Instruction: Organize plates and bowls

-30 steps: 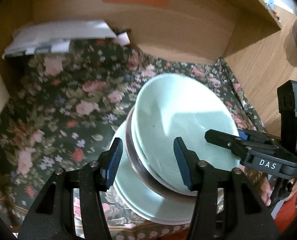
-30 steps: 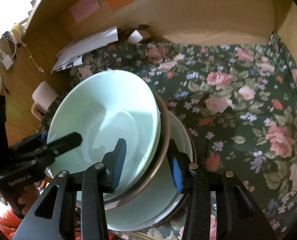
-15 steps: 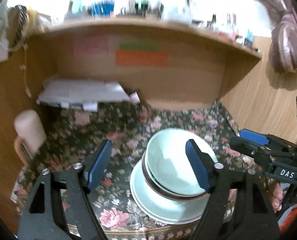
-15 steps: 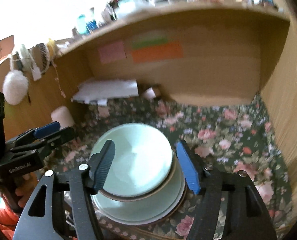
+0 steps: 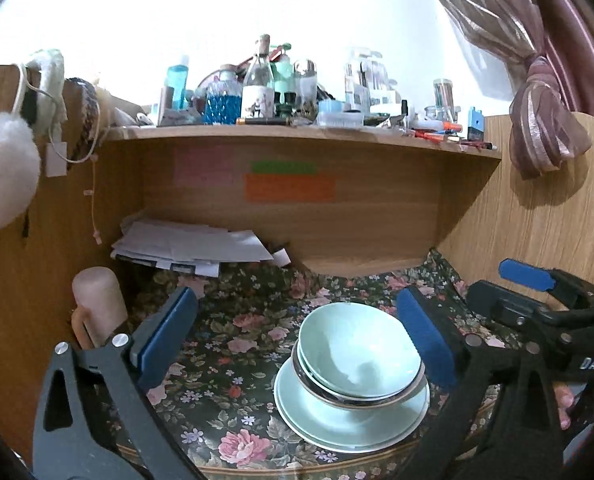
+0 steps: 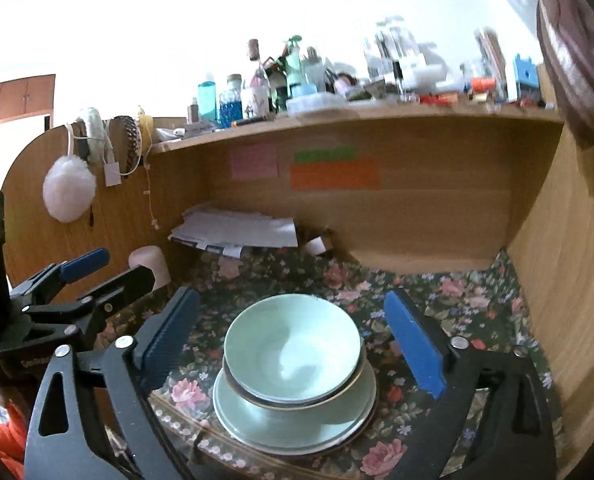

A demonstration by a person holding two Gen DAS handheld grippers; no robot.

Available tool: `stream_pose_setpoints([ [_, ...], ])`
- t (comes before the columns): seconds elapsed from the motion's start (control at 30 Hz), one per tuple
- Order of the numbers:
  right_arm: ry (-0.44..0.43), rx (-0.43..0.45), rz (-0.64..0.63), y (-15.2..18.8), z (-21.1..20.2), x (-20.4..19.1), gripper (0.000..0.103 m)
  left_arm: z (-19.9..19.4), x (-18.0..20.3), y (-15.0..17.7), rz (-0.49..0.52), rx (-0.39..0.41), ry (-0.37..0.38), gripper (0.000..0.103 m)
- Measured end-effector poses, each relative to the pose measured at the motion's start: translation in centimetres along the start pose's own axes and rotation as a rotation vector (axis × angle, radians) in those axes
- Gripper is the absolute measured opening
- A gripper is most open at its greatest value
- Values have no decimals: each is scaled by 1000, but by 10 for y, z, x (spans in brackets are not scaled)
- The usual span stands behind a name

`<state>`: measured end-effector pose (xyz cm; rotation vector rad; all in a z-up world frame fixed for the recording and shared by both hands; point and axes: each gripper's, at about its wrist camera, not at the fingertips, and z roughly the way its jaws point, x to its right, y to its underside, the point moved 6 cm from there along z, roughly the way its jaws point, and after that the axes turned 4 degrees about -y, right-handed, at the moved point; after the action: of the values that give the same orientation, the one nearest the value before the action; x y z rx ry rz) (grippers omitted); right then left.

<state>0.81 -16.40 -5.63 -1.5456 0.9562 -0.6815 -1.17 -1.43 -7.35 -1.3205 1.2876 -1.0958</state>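
Left wrist: both claws backed off since earlier | left claw (image 5: 297,336) released | right claw (image 6: 297,336) released | bowls (image 5: 359,354) stacked

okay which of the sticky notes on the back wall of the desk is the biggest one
The orange note, the widest strip, just under the thin green note; the pink note to their left is squarer and smaller.

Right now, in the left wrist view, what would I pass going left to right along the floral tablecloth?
Pink cup → left hand-held gripper's left finger → stacked bowls on plates → its right finger → right hand-held gripper.
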Motion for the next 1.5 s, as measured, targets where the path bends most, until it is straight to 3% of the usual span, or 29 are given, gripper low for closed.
stream_pose_setpoints([
  [0.2,31,55,-37,-4,-13,-10,103,-6,-1,2,-10,20,-2,103],
  [1.5,-7,53,0,-4,-2,1,103,1,-3,3,-18,26,-6,103],
])
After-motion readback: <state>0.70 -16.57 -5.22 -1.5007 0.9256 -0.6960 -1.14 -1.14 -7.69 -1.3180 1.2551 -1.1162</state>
